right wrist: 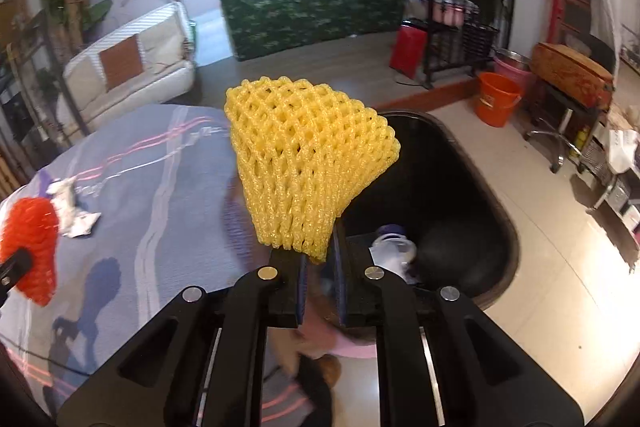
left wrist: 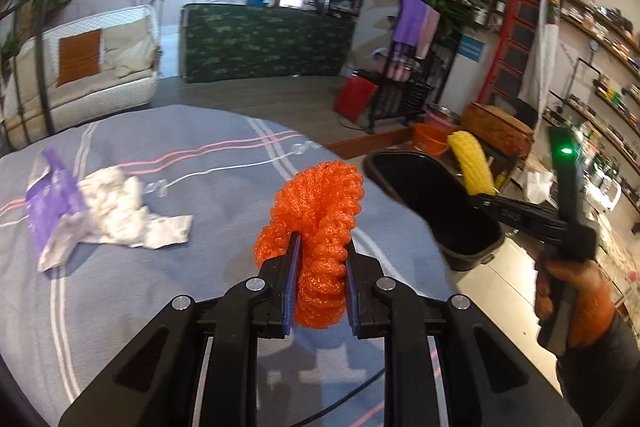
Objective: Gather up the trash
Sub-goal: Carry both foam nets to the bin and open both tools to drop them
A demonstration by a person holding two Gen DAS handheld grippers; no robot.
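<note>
My left gripper (left wrist: pixel 321 247) is shut on an orange foam fruit net (left wrist: pixel 320 223), held above the blue striped bedcover (left wrist: pixel 140 307). My right gripper (right wrist: pixel 320 259) is shut on a yellow foam fruit net (right wrist: pixel 308 163), which hangs at the near edge of a black trash bin (right wrist: pixel 460 187). The left wrist view shows that yellow net (left wrist: pixel 472 163) over the black bin (left wrist: pixel 432 199), with a hand (left wrist: pixel 572 299) on the right gripper's handle. Inside the bin lies a white and purple piece of trash (right wrist: pixel 392 247). Crumpled white paper (left wrist: pixel 120 211) and a purple wrapper (left wrist: pixel 48 199) rest on the bedcover.
A white sofa (left wrist: pixel 100 67) and a green patterned cabinet (left wrist: pixel 264 43) stand beyond the bed. An orange bucket (right wrist: pixel 498 99), a pink basin (right wrist: pixel 516 67), a red bag (right wrist: pixel 408 47) and a black rack (right wrist: pixel 460 27) stand on the floor past the bin. Shelves (left wrist: pixel 600 67) line the right wall.
</note>
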